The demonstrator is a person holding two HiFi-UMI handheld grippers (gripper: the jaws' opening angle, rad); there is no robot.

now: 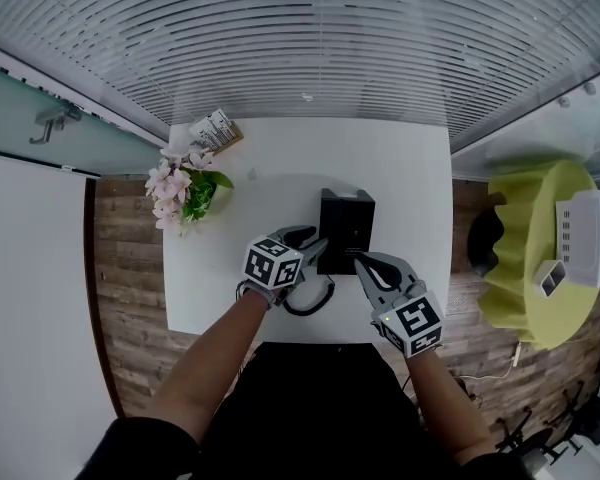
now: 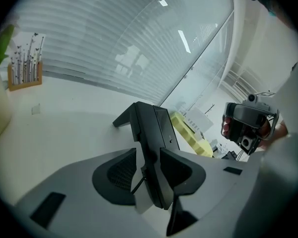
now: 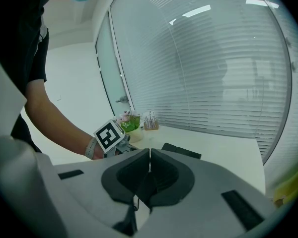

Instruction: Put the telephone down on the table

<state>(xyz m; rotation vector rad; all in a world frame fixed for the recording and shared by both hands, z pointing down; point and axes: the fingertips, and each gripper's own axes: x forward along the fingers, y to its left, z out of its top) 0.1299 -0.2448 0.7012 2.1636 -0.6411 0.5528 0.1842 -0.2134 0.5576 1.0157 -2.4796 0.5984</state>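
Note:
The black telephone (image 1: 345,230) rests on the white table (image 1: 400,168), near its front middle. In the left gripper view its dark body (image 2: 150,128) runs lengthwise between the jaws of my left gripper (image 2: 151,171). The jaws are spread, with a strip of white table showing between the left pad (image 2: 120,172) and the phone. In the head view the left gripper (image 1: 318,253) is at the phone's left front corner. My right gripper (image 1: 364,262) is just in front of the phone, its pads (image 3: 161,175) pressed together on nothing. A thin black cord (image 1: 310,303) curls on the table between the two grippers.
A pot of pink flowers (image 1: 185,193) and a small wooden holder of sticks (image 1: 215,128) stand at the table's back left. A yellow-green seat (image 1: 535,258) with a white box (image 1: 585,228) is off to the right. Slatted glass walls rise behind the table.

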